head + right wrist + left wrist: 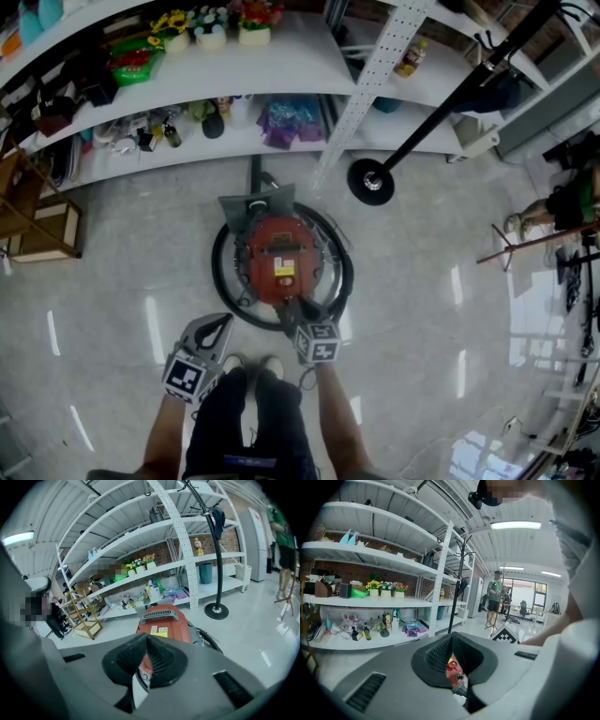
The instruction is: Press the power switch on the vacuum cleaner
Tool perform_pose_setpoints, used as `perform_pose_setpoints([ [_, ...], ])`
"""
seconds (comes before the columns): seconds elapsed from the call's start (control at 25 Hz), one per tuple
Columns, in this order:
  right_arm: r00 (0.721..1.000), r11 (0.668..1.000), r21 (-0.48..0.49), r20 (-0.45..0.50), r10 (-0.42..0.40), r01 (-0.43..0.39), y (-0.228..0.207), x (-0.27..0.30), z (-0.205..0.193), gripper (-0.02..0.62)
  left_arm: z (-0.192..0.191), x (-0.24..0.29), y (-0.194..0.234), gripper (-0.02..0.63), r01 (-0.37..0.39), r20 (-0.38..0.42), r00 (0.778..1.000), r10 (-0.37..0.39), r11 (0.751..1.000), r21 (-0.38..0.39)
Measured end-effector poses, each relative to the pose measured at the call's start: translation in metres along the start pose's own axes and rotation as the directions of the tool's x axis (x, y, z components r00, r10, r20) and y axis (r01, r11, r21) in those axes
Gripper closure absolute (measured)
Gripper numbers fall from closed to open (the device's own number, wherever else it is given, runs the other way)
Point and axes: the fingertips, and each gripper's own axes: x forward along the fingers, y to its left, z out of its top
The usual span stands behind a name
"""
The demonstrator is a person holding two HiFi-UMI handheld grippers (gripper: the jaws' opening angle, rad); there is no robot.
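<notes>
The red canister vacuum cleaner [279,255] sits on the floor inside a ring of black hose [221,272], with its grey handle [159,614] at the far end. My right gripper [292,306] is shut, and its tips are down at the vacuum's near end; whether they touch it I cannot tell. In the right gripper view, the red body [165,626] lies just past the closed right gripper [146,637]. My left gripper [223,323] is shut and empty, hanging left of the vacuum. Through the left gripper [452,638] a sliver of the red vacuum [451,668] shows.
White shelves [234,70] full of small items curve across the back. A coat stand's black base [372,181] sits to the right behind the vacuum. A wooden rack [42,227] is at the left. The person's shoes [251,366] are just behind the grippers. Another person [283,531] stands far right.
</notes>
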Motion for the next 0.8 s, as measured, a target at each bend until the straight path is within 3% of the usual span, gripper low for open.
perform_pose_setpoints([
  [0.8,0.999,1.0,-0.002,0.039,0.006,-0.006,0.046,-0.091,0.077,0.581,0.112,-0.056,-0.036,0.598,0.017,0.042,0.999,-0.018,1.0,0.024],
])
